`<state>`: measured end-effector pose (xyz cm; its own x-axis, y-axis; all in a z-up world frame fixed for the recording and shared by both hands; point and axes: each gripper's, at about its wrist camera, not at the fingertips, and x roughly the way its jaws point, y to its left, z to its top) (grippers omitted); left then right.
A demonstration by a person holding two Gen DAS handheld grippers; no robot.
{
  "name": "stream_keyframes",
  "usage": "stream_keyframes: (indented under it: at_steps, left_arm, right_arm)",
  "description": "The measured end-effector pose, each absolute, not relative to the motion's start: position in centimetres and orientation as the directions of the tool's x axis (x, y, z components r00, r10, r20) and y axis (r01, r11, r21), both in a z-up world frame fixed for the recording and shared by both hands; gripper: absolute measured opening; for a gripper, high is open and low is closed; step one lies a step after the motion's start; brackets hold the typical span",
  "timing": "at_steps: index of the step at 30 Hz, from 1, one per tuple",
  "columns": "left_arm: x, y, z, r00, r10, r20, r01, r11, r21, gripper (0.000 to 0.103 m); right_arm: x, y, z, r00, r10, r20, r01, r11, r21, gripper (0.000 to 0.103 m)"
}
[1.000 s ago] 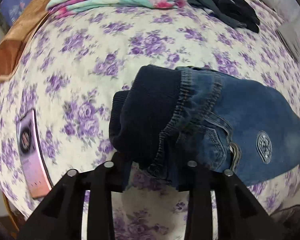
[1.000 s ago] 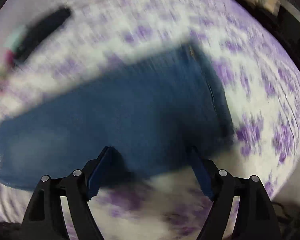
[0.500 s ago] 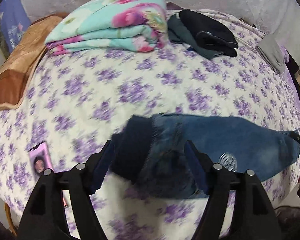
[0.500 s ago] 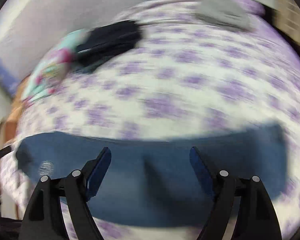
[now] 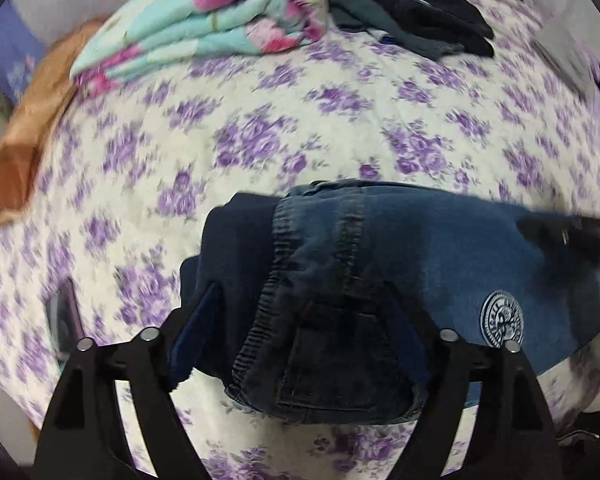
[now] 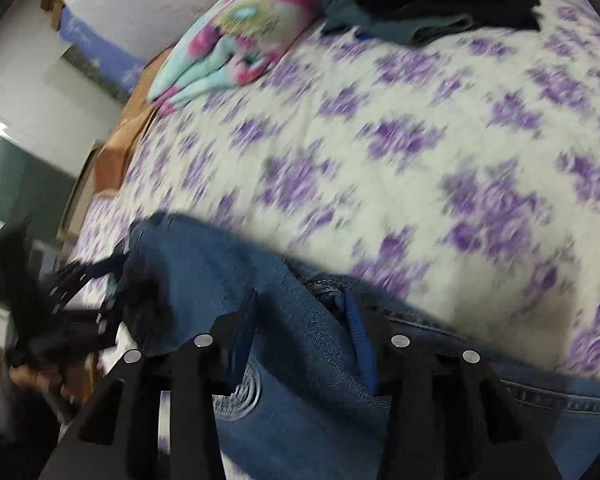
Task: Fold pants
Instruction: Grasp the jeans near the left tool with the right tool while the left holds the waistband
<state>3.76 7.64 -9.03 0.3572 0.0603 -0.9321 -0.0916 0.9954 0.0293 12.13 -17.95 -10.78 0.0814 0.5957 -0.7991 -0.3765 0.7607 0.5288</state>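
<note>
Blue denim pants [image 5: 420,256] with a dark ribbed waistband and a round white patch [image 5: 502,319] lie on a purple-flowered bedsheet [image 5: 260,144]. My left gripper [image 5: 306,322] is open, its fingers spread over the waistband end. My right gripper [image 6: 302,322] is over the denim [image 6: 204,264] near the patch, its jaws narrowed with a fold of cloth between the fingers. The right gripper shows blurred at the right edge of the left wrist view [image 5: 572,236]. The left gripper shows at the left of the right wrist view [image 6: 72,304].
A folded turquoise and pink blanket [image 5: 204,28] and a pile of dark clothes [image 5: 412,12] lie at the far side of the bed. A phone [image 5: 66,318] lies on the sheet to the left. A brown cushion [image 5: 24,136] sits at the left edge.
My left gripper let go of the waistband, drew back, then came down over it again, open. My right gripper swung across the pants toward the patch end and its jaws narrowed on the denim.
</note>
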Motion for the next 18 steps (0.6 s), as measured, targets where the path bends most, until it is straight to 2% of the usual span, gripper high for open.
stream_keyframes:
  at_steps: [5,7,11,12,13,15,18]
  left_arm:
    - [3.9,7.5,-9.3,0.361,0.073,-0.93,-0.101,0.994,0.039,0.082]
    - [4.2,7.3,-9.5,0.359,0.084,-0.929,-0.108,0.993,0.048,0.083]
    - [4.2,7.4,-9.6,0.365,0.087,-0.927,-0.102,0.993,0.053,0.084]
    - [4.2,7.4,-9.6,0.367,0.085,-0.926,-0.099,0.994,0.052,0.085]
    - [4.2,7.5,-9.6,0.368,0.083,-0.926,-0.096,0.994,0.051,0.086]
    - [4.2,7.5,-9.7,0.367,0.084,-0.926,-0.093,0.994,0.053,0.088]
    - [4.2,7.7,-9.8,0.369,0.075,-0.926,-0.1,0.994,0.041,0.088]
  right_arm:
    - [13.1,-18.0,-11.0,0.036,0.59,-0.806,-0.371,0.757,0.537,0.047]
    - [13.8,-17.1,-11.1,0.04,0.572,-0.82,-0.37,0.77,0.519,0.057]
    - [14.9,-15.5,-11.9,0.066,0.516,-0.854,-0.391,0.801,0.453,0.062]
    - [14.9,-15.2,-12.2,0.072,0.49,-0.869,-0.408,0.809,0.422,0.056]
    - [14.9,-15.0,-12.4,0.079,0.46,-0.884,-0.427,0.817,0.387,0.045]
    - [15.0,-15.4,-12.0,0.094,0.445,-0.891,-0.445,0.819,0.362,0.034]
    - [14.8,-15.8,-10.0,0.181,0.452,-0.873,-0.477,0.817,0.324,0.027]
